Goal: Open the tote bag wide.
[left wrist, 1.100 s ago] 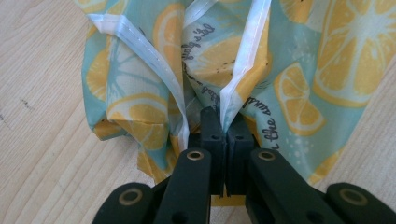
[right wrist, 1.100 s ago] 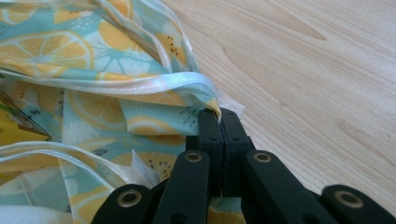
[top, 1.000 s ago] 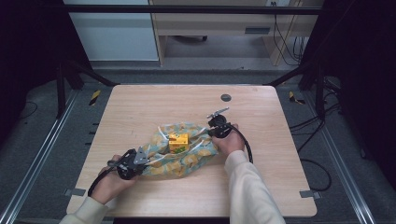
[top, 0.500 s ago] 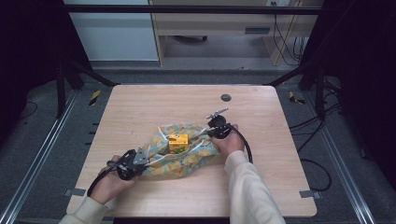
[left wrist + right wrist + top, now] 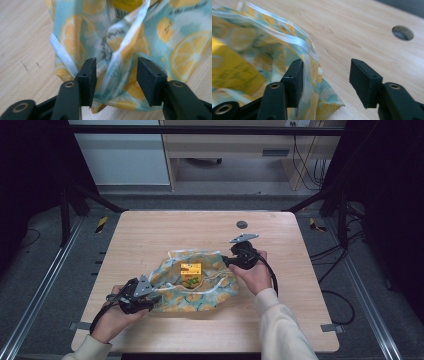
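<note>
Bag: a soft lemon-print bag (image 5: 200,282) lies crumpled on the table (image 5: 150,235), near the middle and toward the person's side; pale blue with orange-yellow citrus slices and a clear strip along its open edge.
Box: a small yellow box (image 5: 191,270) sits in the bag's open mouth, at the bag's middle; some green shows just below it in the high view, too small to identify.
Left tongs: the left tongs (image 5: 115,80) sit at the bag's near-left corner, held in the left hand (image 5: 112,317); jaws spread apart, with a raised fold of the bag standing between them; whether either jaw touches the fabric cannot be told.
Right tongs: the right tongs (image 5: 325,82) are at the bag's far-right edge, held in the right hand (image 5: 255,272); jaws wide apart; one jaw lies against the bag's edge strip, the other over bare wood, clear of the bag.
Hole: a round dark hole (image 5: 242,224) in the table lies beyond the bag, well apart from it, toward the far right.
Table: light wood grain; bare around the bag.
</note>
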